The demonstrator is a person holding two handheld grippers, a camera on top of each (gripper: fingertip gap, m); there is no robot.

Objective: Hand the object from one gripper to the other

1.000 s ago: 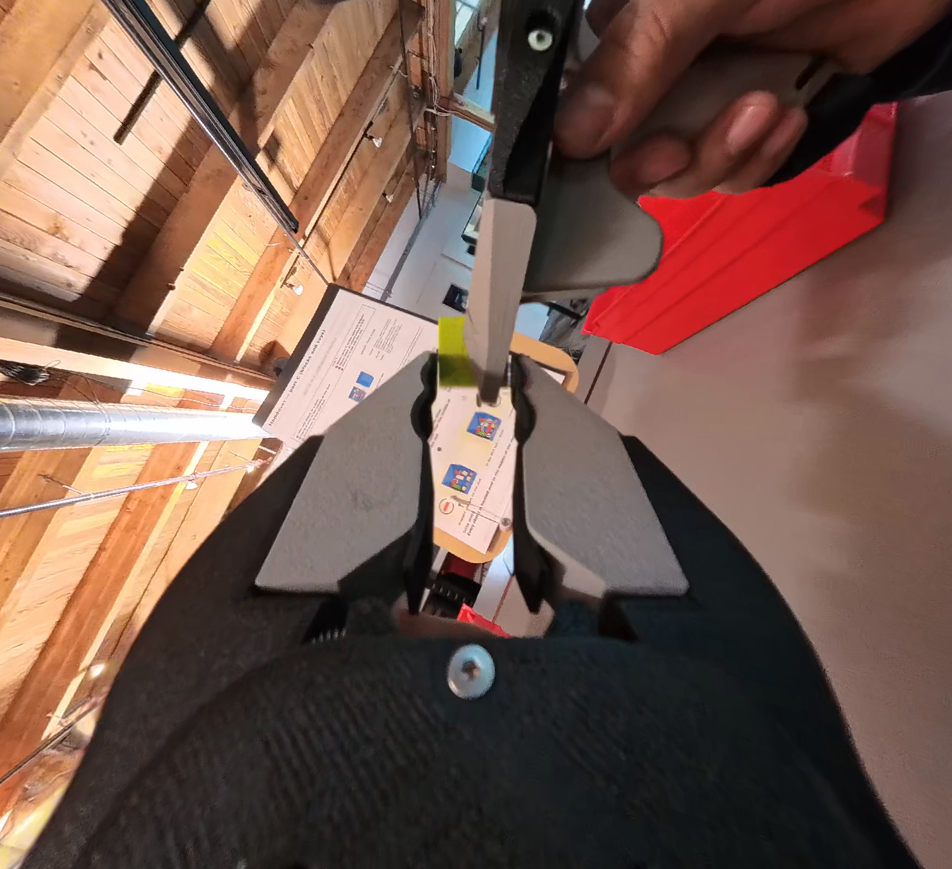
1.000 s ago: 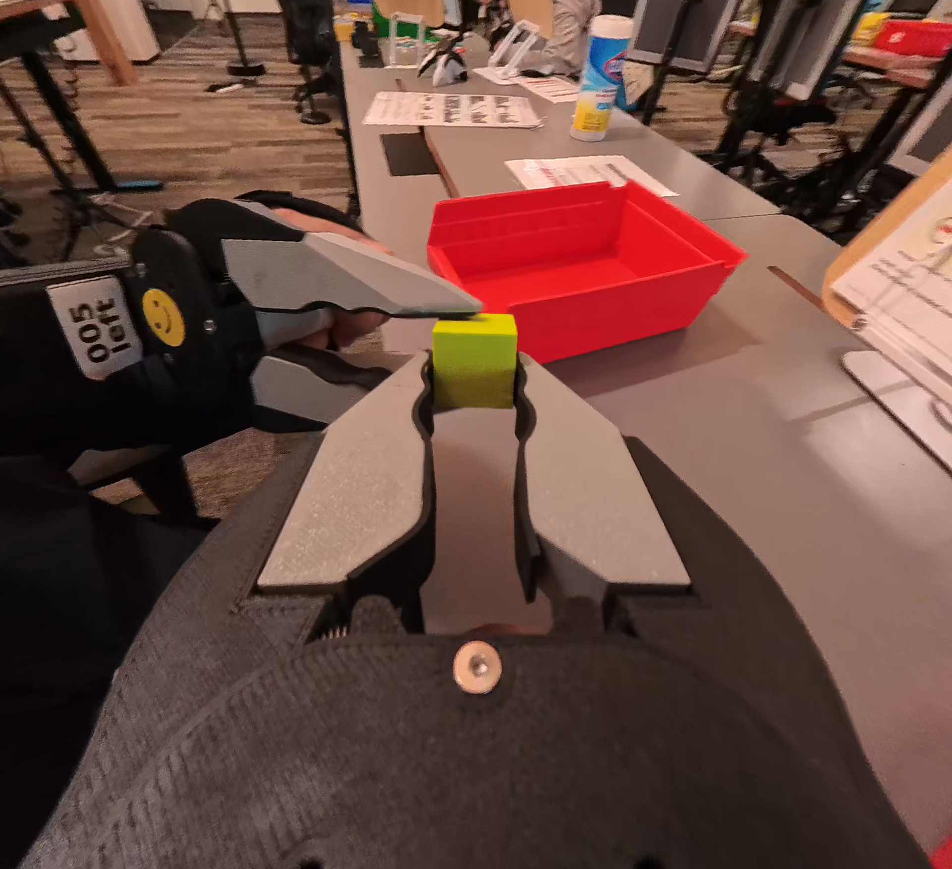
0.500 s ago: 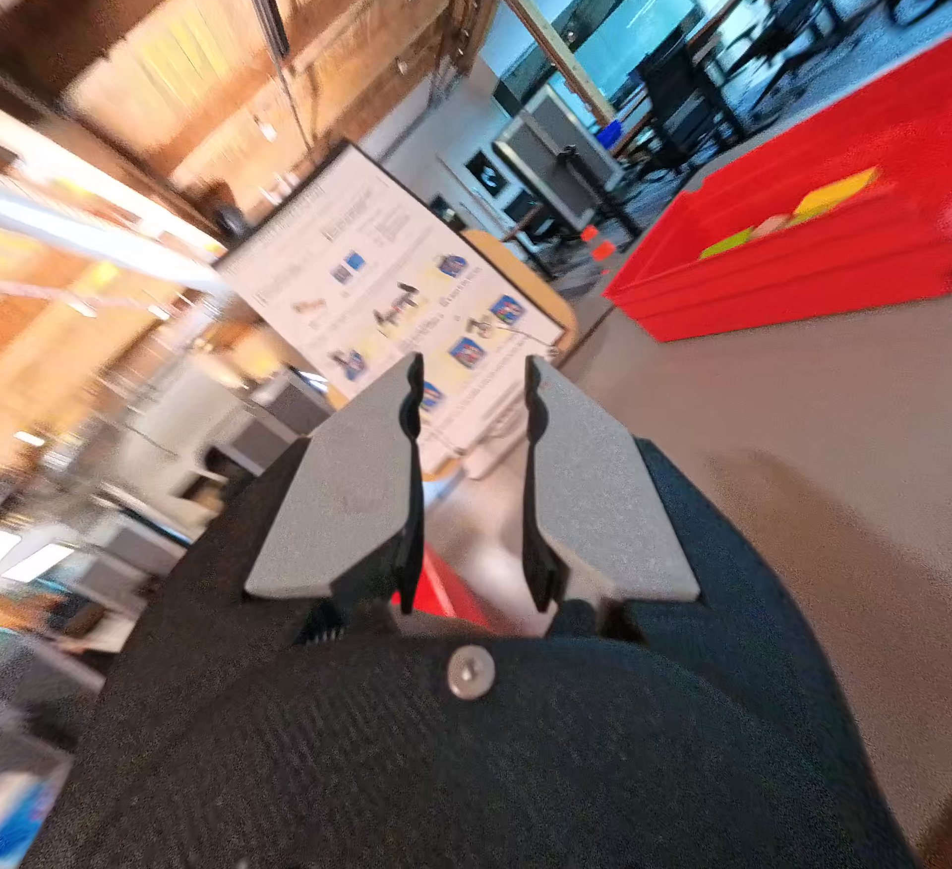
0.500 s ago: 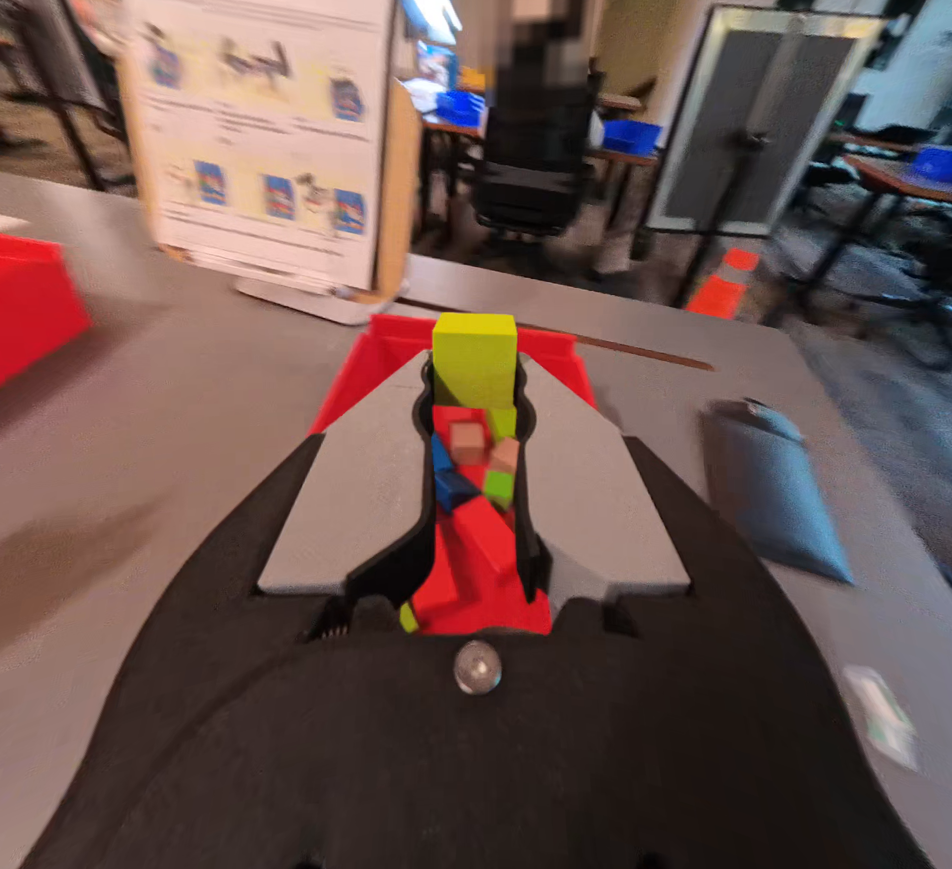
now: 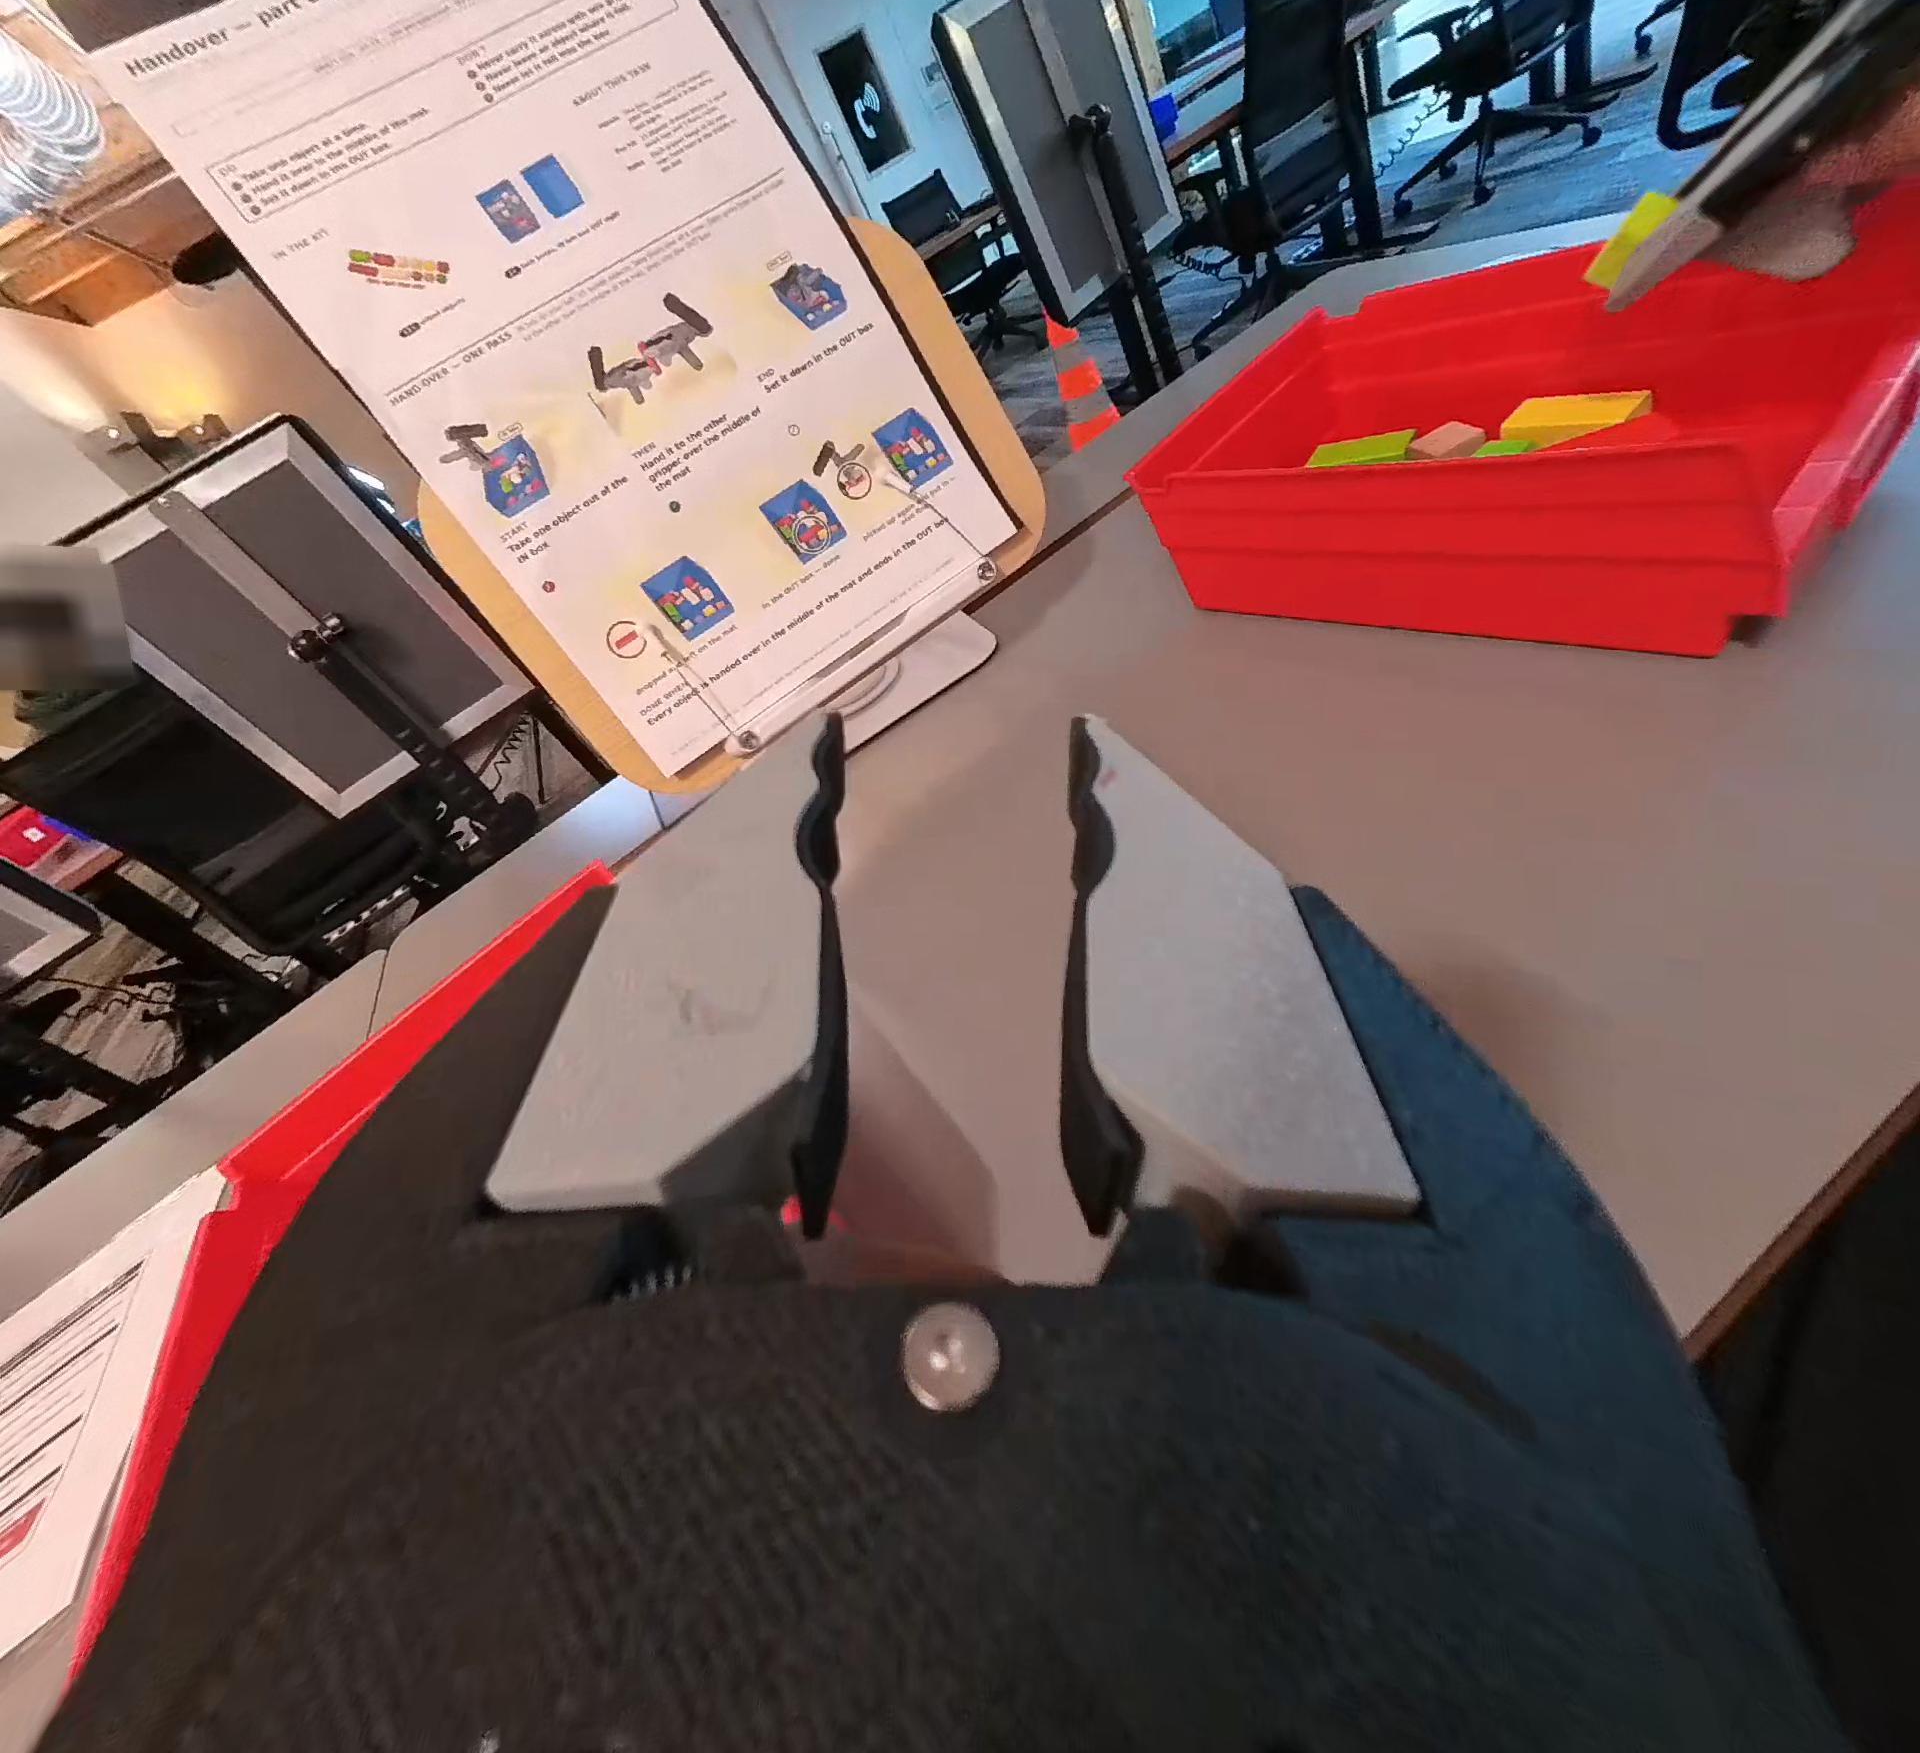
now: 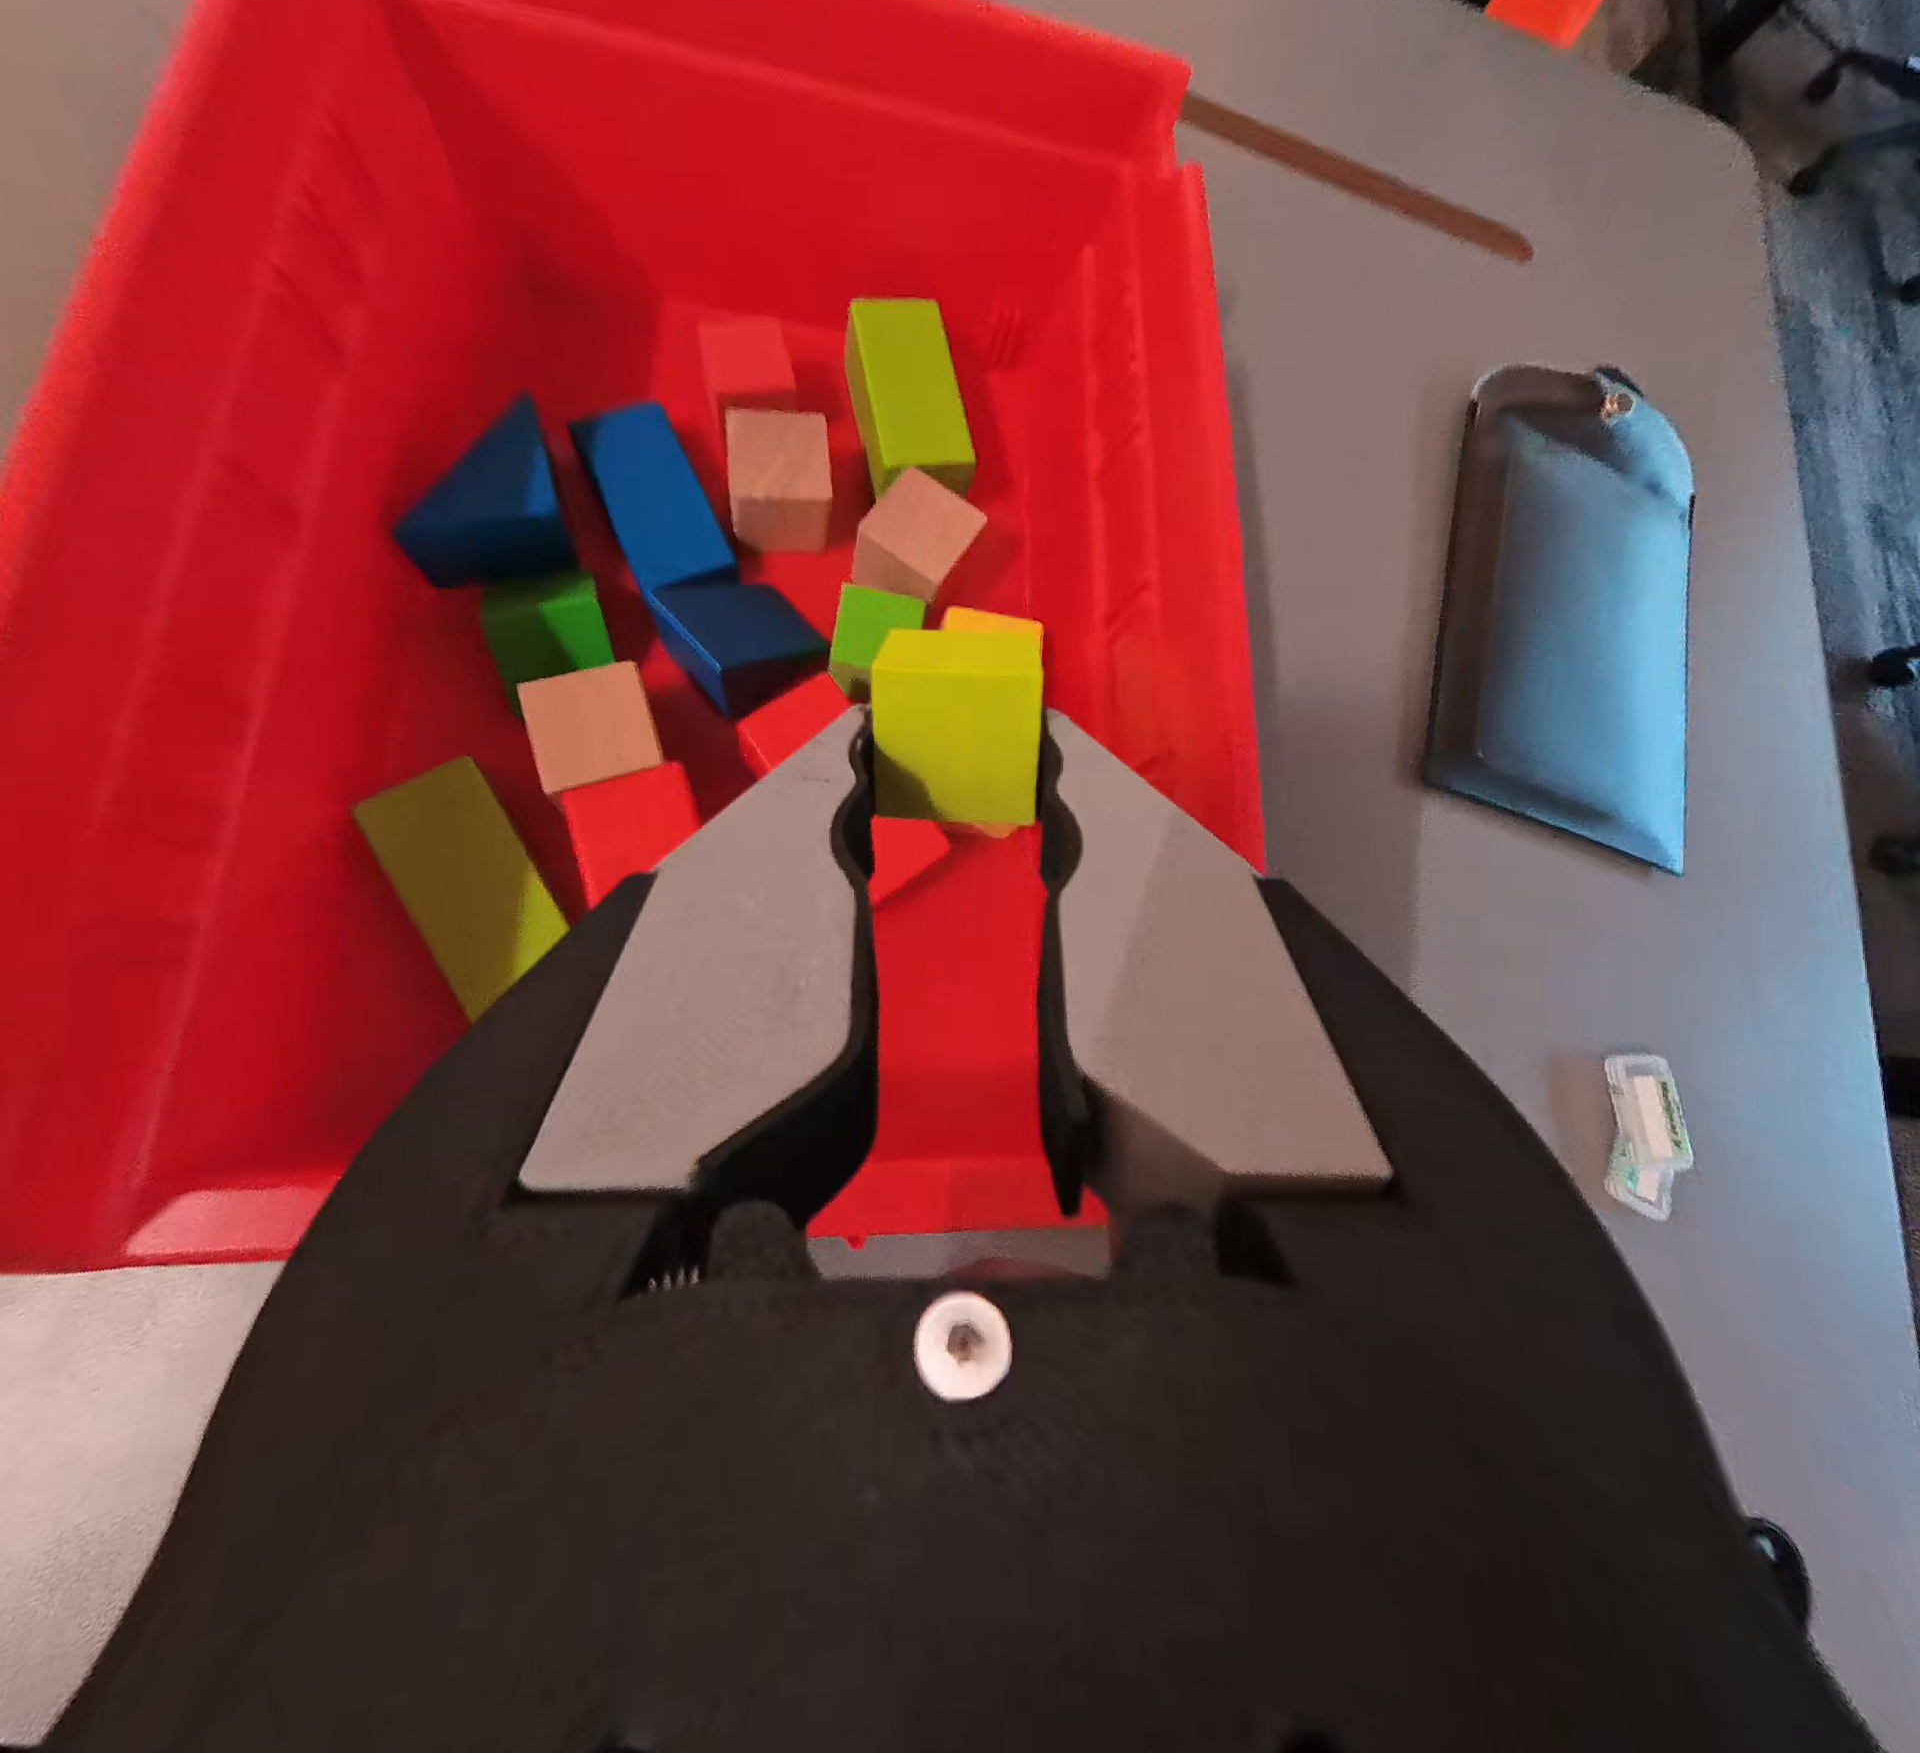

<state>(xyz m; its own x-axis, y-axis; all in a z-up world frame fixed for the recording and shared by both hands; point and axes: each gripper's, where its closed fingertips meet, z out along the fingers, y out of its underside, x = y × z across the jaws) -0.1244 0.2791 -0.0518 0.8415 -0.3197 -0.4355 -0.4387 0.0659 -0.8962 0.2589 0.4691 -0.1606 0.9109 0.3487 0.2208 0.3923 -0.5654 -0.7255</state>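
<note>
My right gripper (image 6: 954, 747) is shut on a yellow-green block (image 6: 956, 727) and holds it above the inside of a red bin (image 6: 260, 269) that has several coloured blocks in it. In the left wrist view the same block (image 5: 1629, 236) shows in the right gripper's fingertips over that red bin (image 5: 1455, 560) at the far right. My left gripper (image 5: 951, 758) is open and empty, low over the grey table (image 5: 1455, 872), well to the left of the bin.
An instruction sheet on a wooden stand (image 5: 582, 332) stands behind the left gripper. A second red bin (image 5: 343, 1080) lies under the left gripper's left side. A grey pouch (image 6: 1569, 612) and a small packet (image 6: 1647, 1132) lie right of the block bin. Some 45 centimetres of space lies between my two pairs of fingers. It is some 30 centimetres from my right tips to the small packet (image 6: 1647, 1132).
The left gripper let go of the block and swung away to face the stand. The right gripper carried the block from the handover point to above the bin and tipped downward.
</note>
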